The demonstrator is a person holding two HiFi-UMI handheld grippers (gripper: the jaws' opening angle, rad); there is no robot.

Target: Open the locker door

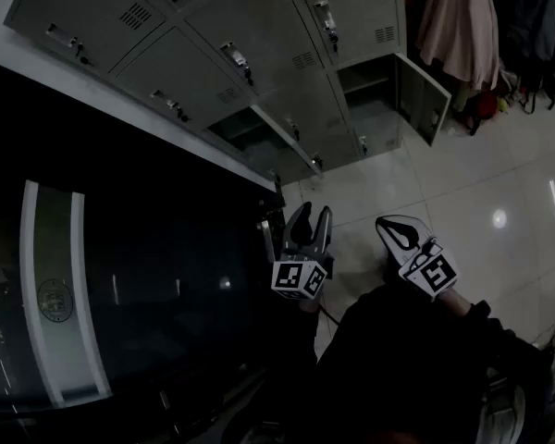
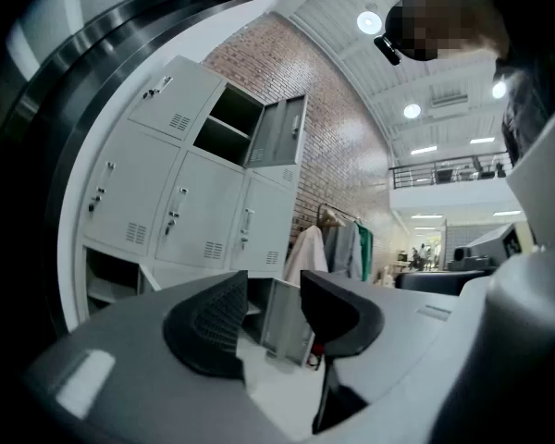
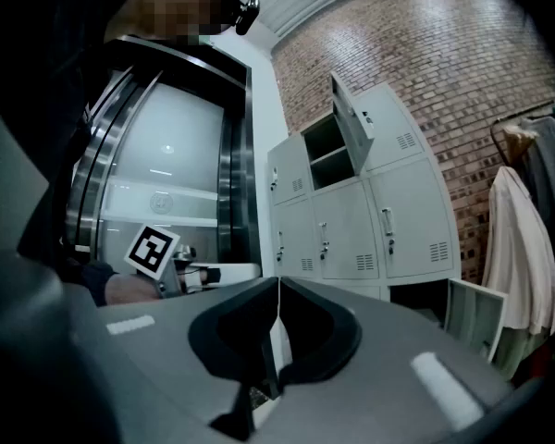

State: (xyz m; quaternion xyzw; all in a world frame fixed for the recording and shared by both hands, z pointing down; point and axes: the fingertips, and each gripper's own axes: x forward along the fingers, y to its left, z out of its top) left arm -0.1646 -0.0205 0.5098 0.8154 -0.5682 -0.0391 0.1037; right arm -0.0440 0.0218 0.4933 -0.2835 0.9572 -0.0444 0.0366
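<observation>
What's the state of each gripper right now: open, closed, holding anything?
Left gripper: open, nothing between its jaws.
Right gripper: closed, holding nothing.

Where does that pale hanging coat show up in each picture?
Head view: coat at the top right.
Left gripper view: coat near the centre.
Right gripper view: coat at the right edge.
Shared landmark: the open low locker door, close to the coat in every view.

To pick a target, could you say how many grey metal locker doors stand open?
3: grey metal upper door, lower-left door, lower-right door; others may be hidden.
</observation>
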